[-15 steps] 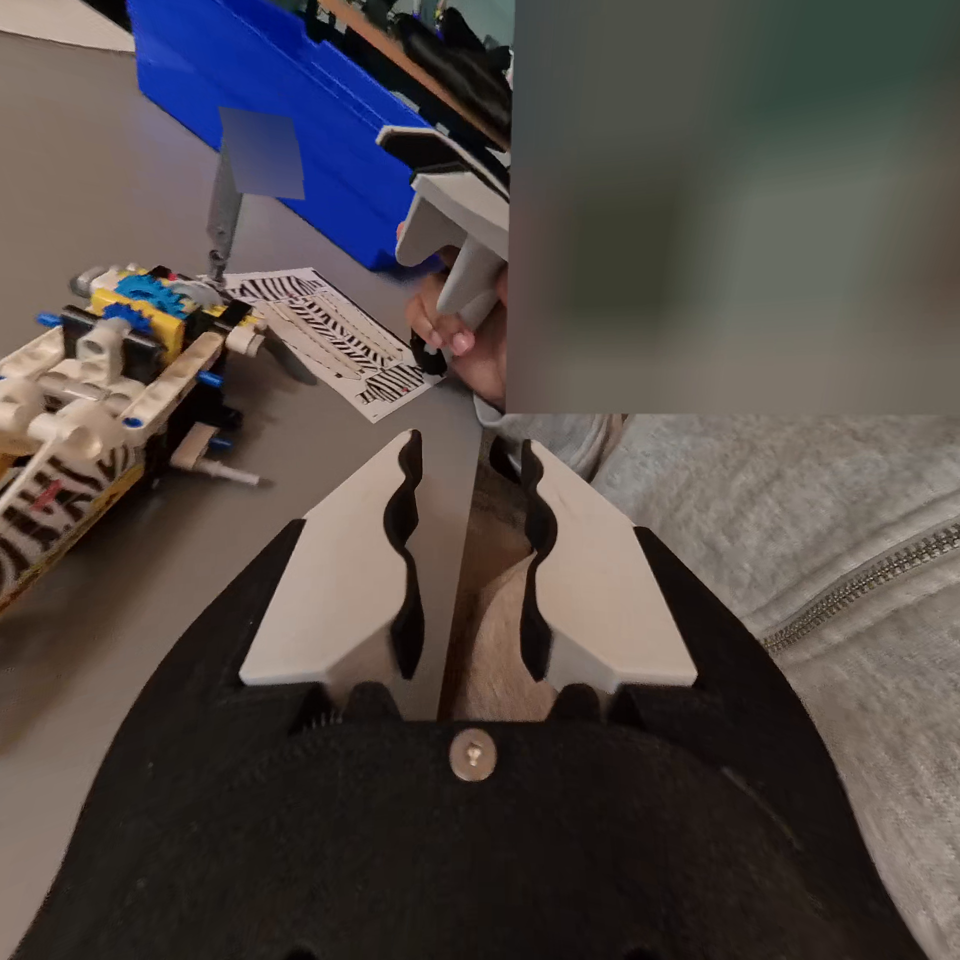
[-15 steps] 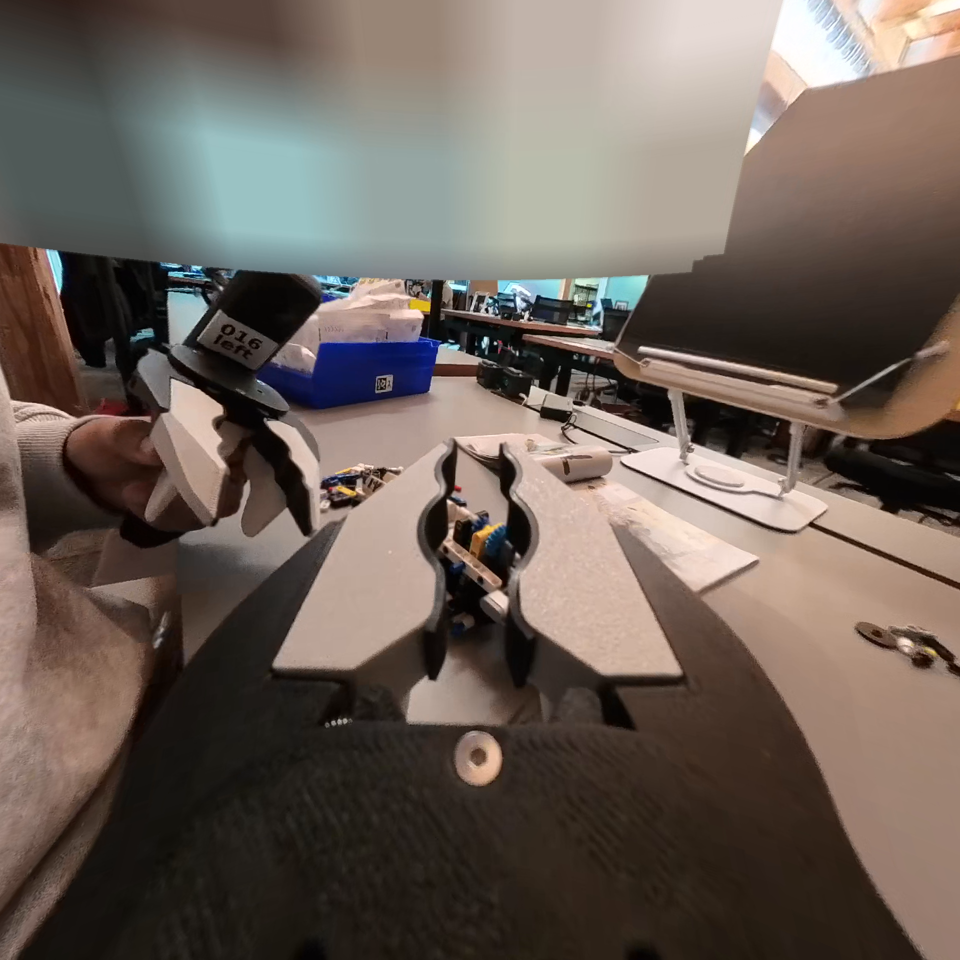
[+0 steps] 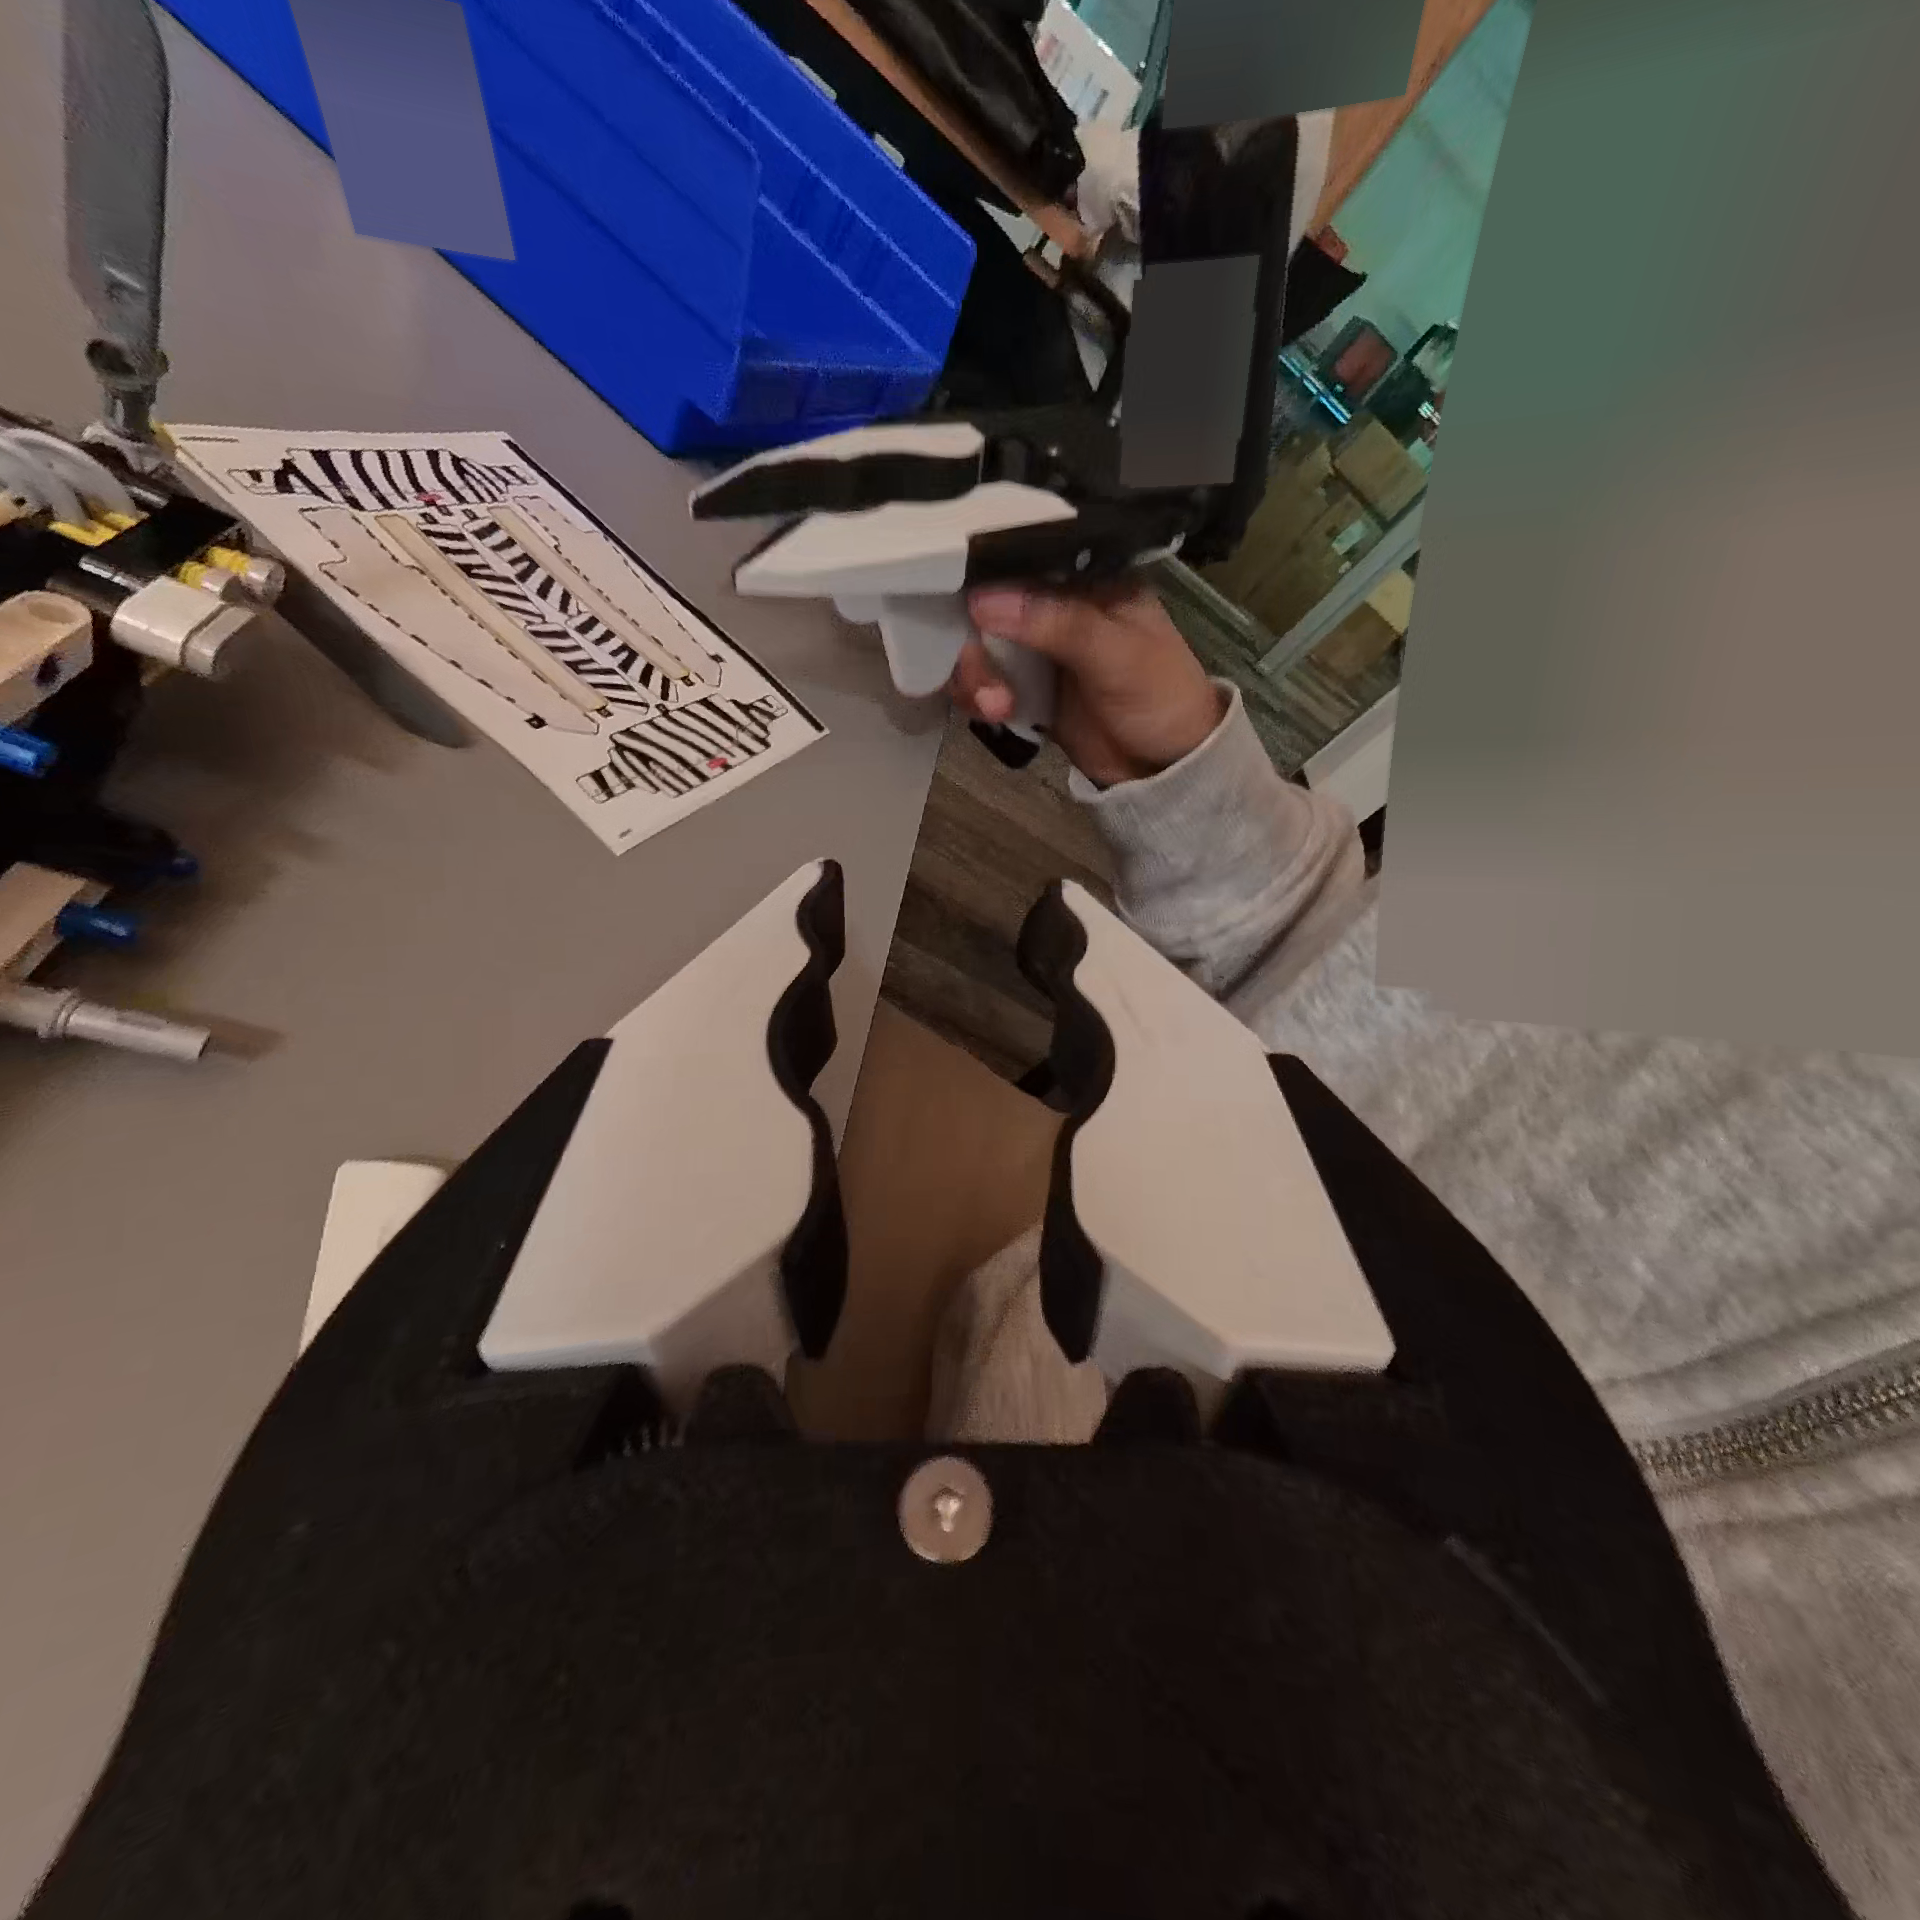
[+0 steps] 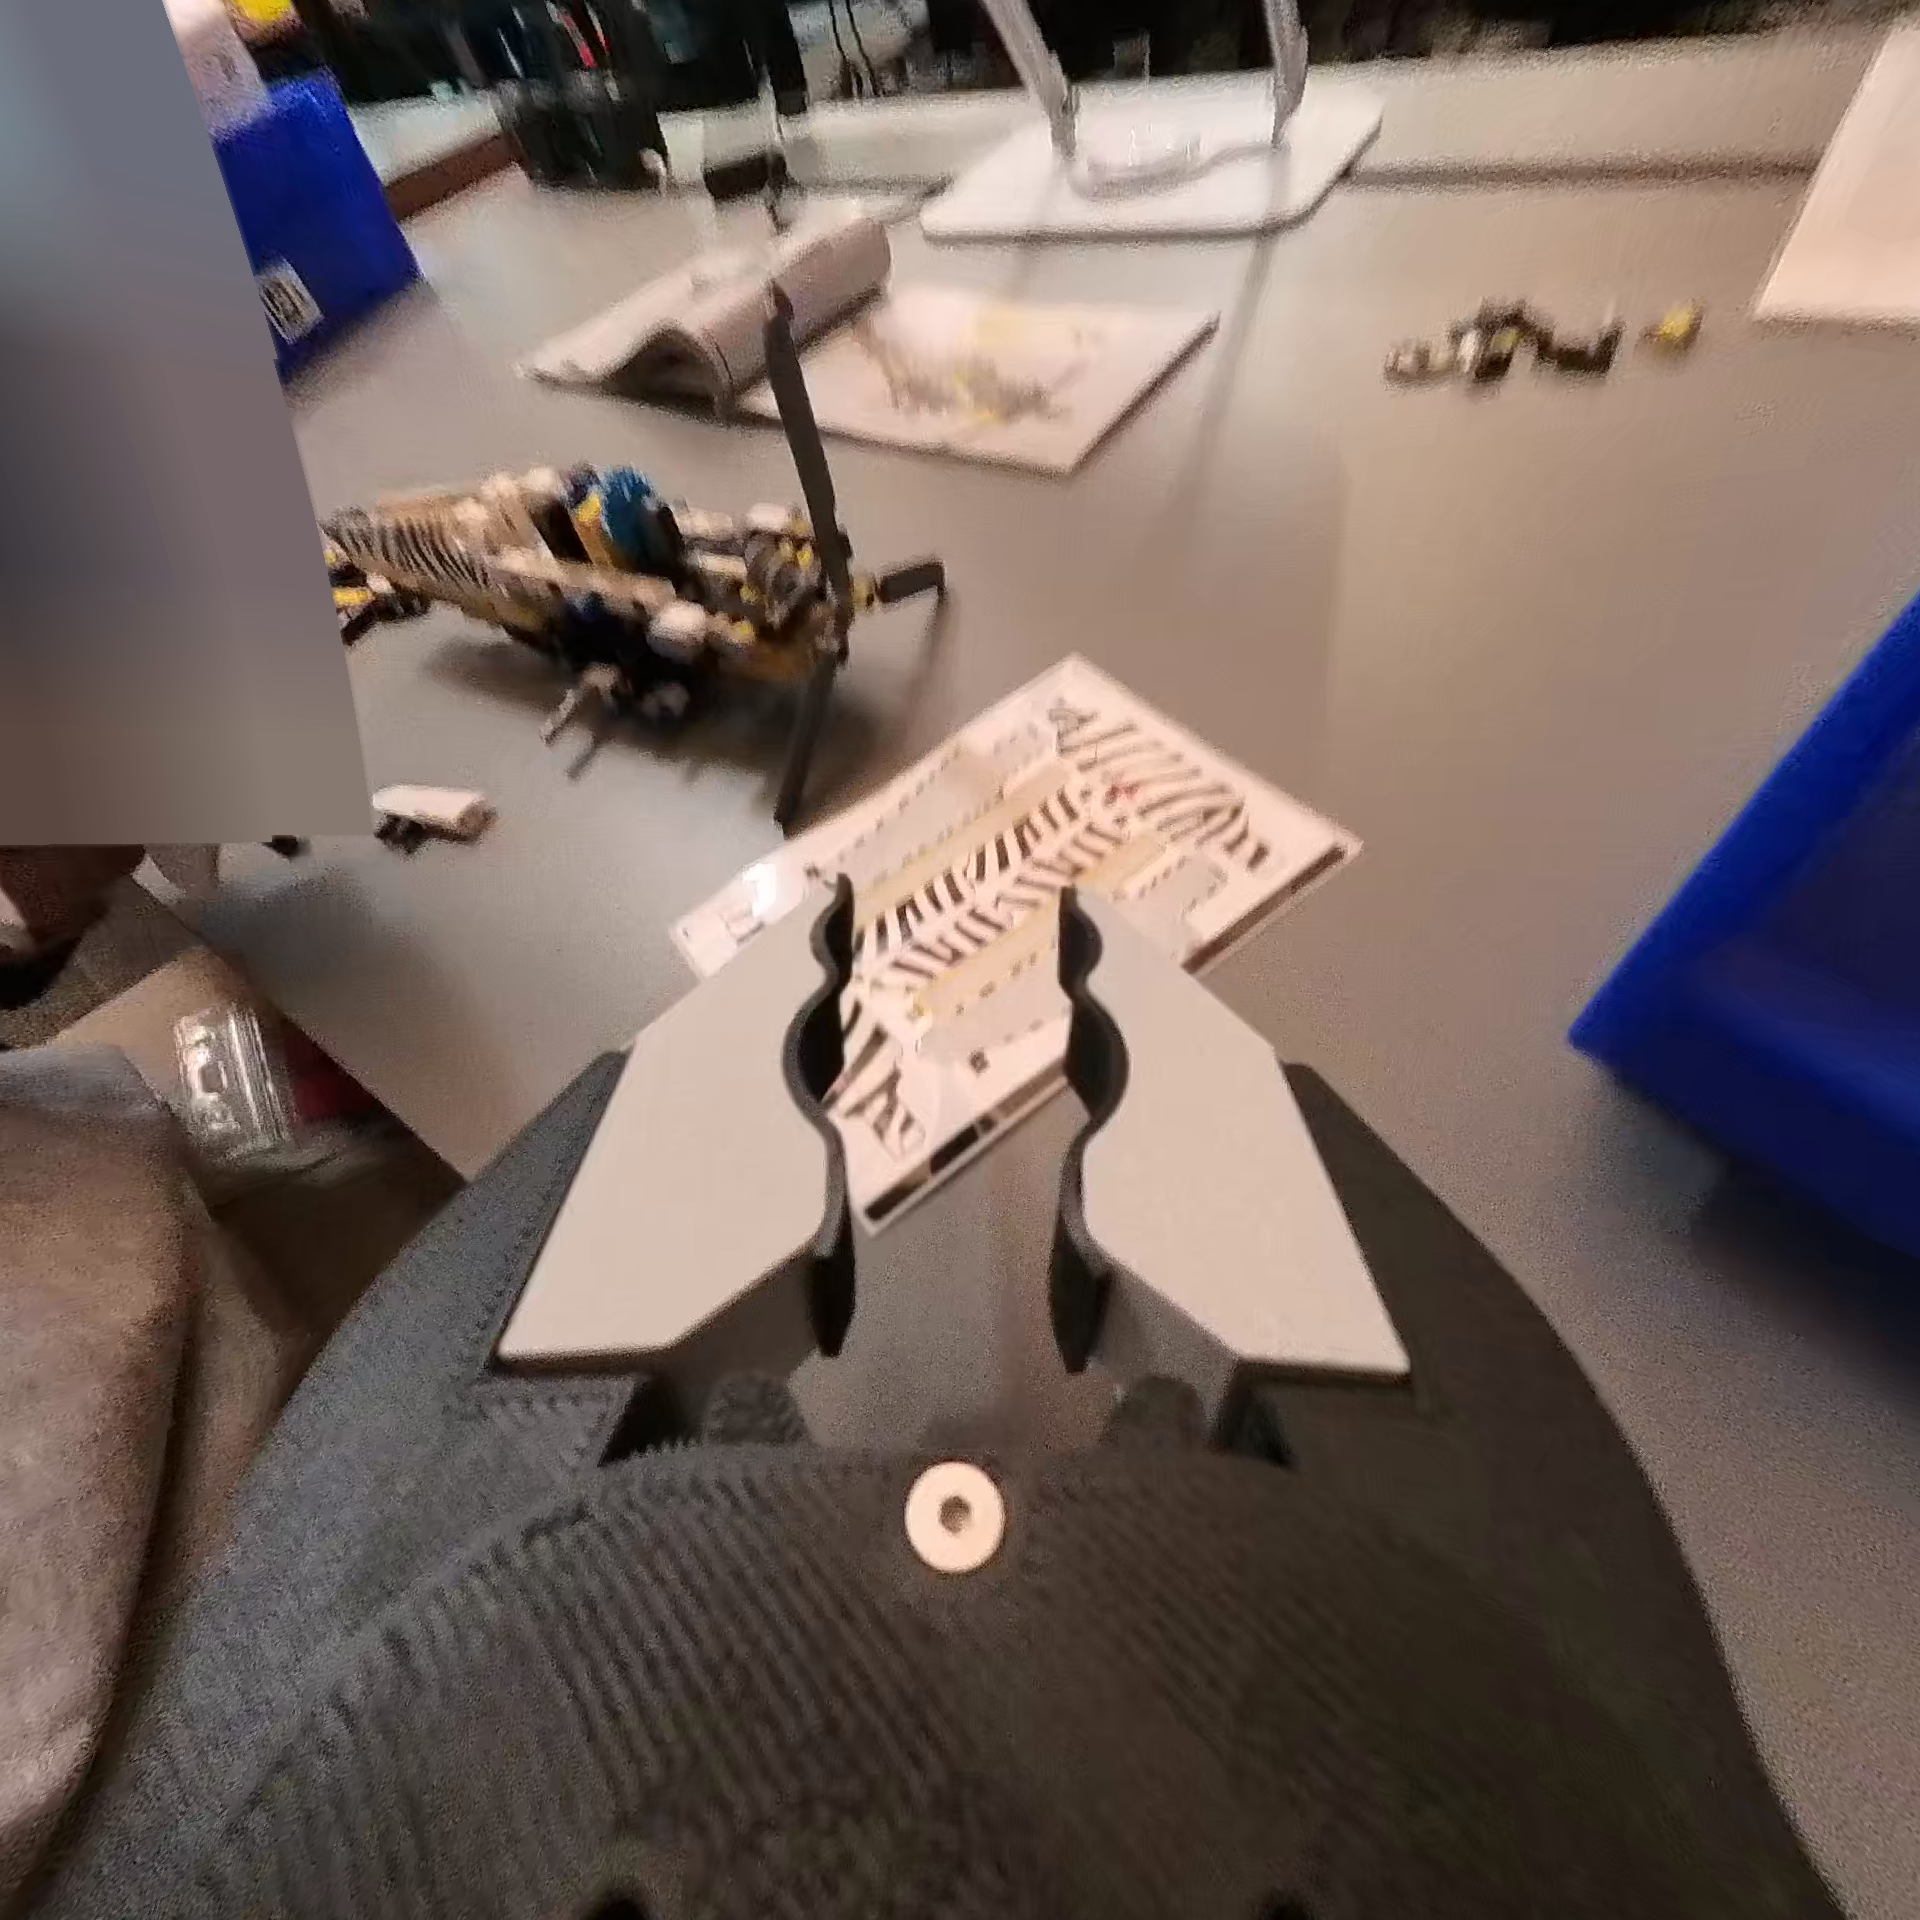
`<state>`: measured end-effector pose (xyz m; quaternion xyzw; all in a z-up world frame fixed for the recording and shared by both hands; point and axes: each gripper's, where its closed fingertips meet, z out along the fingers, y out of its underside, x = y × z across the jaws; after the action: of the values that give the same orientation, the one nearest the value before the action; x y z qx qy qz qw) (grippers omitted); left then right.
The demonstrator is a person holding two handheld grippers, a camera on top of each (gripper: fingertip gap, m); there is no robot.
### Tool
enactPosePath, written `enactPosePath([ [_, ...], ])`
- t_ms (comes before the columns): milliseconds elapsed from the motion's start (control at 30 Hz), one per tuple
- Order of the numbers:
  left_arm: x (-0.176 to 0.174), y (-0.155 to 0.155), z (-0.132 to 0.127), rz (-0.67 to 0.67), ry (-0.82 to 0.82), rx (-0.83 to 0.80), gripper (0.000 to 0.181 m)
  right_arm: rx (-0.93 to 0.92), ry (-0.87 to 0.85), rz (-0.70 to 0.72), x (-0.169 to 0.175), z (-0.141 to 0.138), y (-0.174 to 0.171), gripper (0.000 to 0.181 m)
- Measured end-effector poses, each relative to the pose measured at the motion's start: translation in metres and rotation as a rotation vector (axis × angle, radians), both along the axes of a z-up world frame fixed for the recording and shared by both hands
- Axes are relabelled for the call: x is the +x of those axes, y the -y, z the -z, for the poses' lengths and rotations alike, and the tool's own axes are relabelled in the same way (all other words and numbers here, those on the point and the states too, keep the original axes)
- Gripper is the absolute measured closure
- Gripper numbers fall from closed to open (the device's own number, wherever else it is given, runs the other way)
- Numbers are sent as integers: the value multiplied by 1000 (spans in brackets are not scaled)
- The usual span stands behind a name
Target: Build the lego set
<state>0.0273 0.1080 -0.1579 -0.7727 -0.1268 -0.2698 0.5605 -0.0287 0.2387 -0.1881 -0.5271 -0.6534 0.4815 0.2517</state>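
Note:
The partly built lego model, white, yellow, black and blue with zebra stripes, lies on the grey table at the far left; it also shows in the right wrist view. A zebra-striped sticker sheet lies beside it. My left gripper is open and empty over the table's near edge. My right gripper is open and empty, just above the sticker sheet. The left wrist view shows it held by a hand.
A blue bin stands behind the sheet, at the right in the right wrist view. An instruction booklet, loose pieces, a small white piece and a metal stand base are on the table. A grey sleeve is close.
My right gripper has tilted down from the model towards the sticker sheet and its jaws have opened wider. My left gripper has shifted, so the model now sits farther left in its view.

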Motion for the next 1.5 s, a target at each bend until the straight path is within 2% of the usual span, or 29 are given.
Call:
enactPosePath([
  [167, 3, -17, 7, 27, -35, -40, 145, 7, -35, 16, 17, 5, 6, 144],
  [333, 5, -32, 18, 79, 29, -79, 146, 70, -9, 40, 27, 16, 7, 142],
  [633, -21, -60, 27, -20, -147, -147, 134, 172, 85, 69, 26, 29, 10, 140],
  [700, -27, -63, 30, -44, -181, -173, 134, 209, 99, 87, 23, 31, 7, 131],
  [867, -29, -65, 31, -81, -174, -179, 133, 240, 107, 50, 15, 28, 14, 130],
  [933, -30, -64, 31, -105, -169, -176, 133, 267, 110, 51, 13, 32, 12, 137],
  [1000, -34, -63, 32, -141, -198, -187, 133, 281, 92, 57, 12, 32, 9, 141],
  [1200, -31, -65, 41, -150, -305, -260, 133, 229, 90, 59, 13, 33, 8, 139],
  [1367, -33, -67, 52, -141, -261, -327, 131, 228, 91, 56, 13, 33, 7, 137],
  [1500, -33, -67, 56, -133, -246, -347, 131, 208, 25, 74, 14, 28, 6, 137],
])
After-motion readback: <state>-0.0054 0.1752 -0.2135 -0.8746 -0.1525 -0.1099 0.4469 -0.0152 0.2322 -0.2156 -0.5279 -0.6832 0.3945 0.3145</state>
